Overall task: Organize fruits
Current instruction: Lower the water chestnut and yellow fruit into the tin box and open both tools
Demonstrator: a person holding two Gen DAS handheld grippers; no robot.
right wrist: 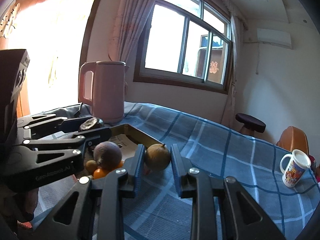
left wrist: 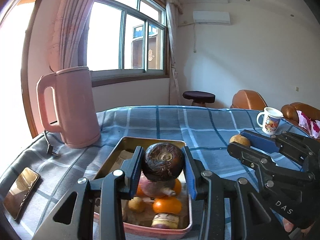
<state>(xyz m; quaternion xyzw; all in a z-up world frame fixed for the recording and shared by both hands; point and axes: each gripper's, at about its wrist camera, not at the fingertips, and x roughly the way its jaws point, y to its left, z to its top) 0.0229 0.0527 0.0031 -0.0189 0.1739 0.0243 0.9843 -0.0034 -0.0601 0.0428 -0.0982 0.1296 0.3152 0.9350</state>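
My left gripper (left wrist: 163, 168) is shut on a dark brown round fruit (left wrist: 163, 165) and holds it above a rectangular metal tray (left wrist: 152, 141). The tray holds oranges (left wrist: 167, 205), a small brown fruit (left wrist: 136, 204), a purple fruit and a yellowish piece. My right gripper (right wrist: 157, 160) is open, its fingers on either side of a small brown round fruit (right wrist: 157, 157) that lies on the blue plaid cloth just right of the tray (right wrist: 138, 132). The left gripper with its dark fruit (right wrist: 91, 123) shows in the right wrist view, and the right gripper (left wrist: 243, 143) in the left wrist view.
A pink electric kettle (left wrist: 74, 108) stands behind the tray on the left, its plug (left wrist: 51, 151) on the cloth. A phone (left wrist: 21, 193) lies near the left edge. A printed mug (left wrist: 270, 123) stands at the far right. A stool and brown sofa lie beyond the table.
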